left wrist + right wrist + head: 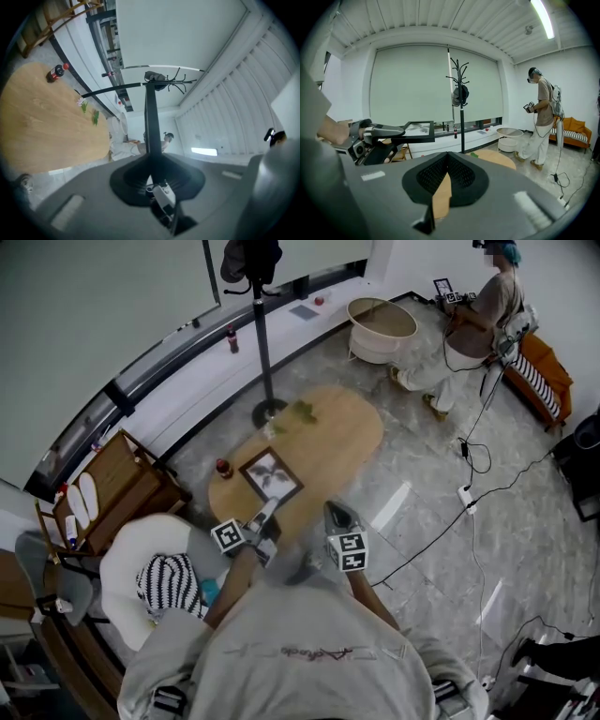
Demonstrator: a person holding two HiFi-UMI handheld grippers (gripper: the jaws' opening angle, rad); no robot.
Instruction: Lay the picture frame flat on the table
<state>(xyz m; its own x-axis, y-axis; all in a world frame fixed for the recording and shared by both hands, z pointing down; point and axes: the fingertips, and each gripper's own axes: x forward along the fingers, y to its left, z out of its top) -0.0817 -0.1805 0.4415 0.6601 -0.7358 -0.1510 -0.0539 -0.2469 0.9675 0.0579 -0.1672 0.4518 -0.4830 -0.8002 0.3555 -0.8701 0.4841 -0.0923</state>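
Note:
The black picture frame (270,474) with a leaf print hangs level in the air over the near left part of the oval wooden table (347,427). My left gripper (272,507) is shut on its near edge. The right gripper view shows the frame (417,131) flat, with the left gripper (401,127) clamped on its left side. In the left gripper view the frame (150,122) is edge-on, a dark band running into the left gripper (152,164). My right gripper (330,510) is beside it on the right, apart from the frame, shut on nothing; its (448,154) pads meet.
A cola bottle (223,468) and a green sprig (298,412) are on the table. A coat stand (262,343) rises behind it. A white chair with striped cloth (169,582) is at my left, a wooden shelf (112,484) beyond. Another person (469,324) stands far right by a round tub (380,329).

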